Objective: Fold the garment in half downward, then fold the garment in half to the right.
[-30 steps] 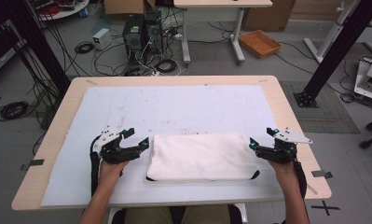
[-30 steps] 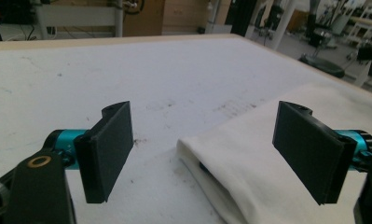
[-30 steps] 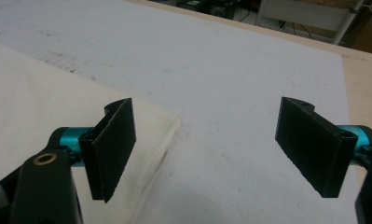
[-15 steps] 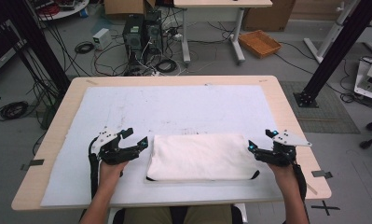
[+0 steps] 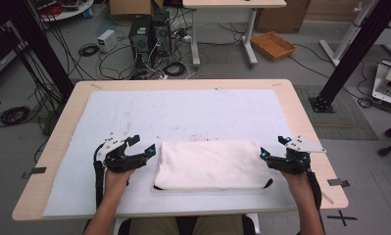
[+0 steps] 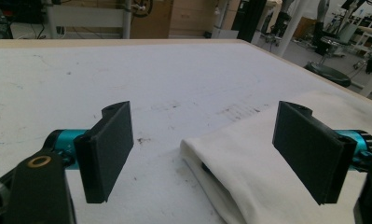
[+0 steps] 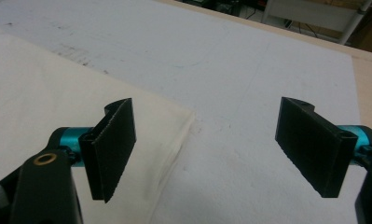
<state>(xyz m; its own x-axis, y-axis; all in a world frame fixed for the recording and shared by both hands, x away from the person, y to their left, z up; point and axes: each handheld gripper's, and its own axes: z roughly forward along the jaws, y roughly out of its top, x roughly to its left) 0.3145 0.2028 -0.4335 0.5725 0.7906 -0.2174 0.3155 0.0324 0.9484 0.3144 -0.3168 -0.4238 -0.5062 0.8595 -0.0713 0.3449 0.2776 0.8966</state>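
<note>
Left tool point(image 5: 145, 149) jaws wide apart, right tool point(image 5: 273, 152) likewise, flanking folded white cloth point(image 5: 210, 164), gripping nothing

Robotics or engineering lab. A wooden table point(image 5: 61, 147) is covered by a white mat point(image 5: 193, 112). Two black computer towers point(image 5: 148, 34) are set on the grey floor past the far edge, among loose cables point(image 5: 16, 115). Black frame posts point(image 5: 350, 54) are placed at both sides. A second desk point(image 5: 222, 24), cardboard boxes point(image 5: 129, 7) and a wicker tray point(image 5: 273, 45) are seen behind. Stools point(image 6: 330, 72) are seen in the left gripper view.
</note>
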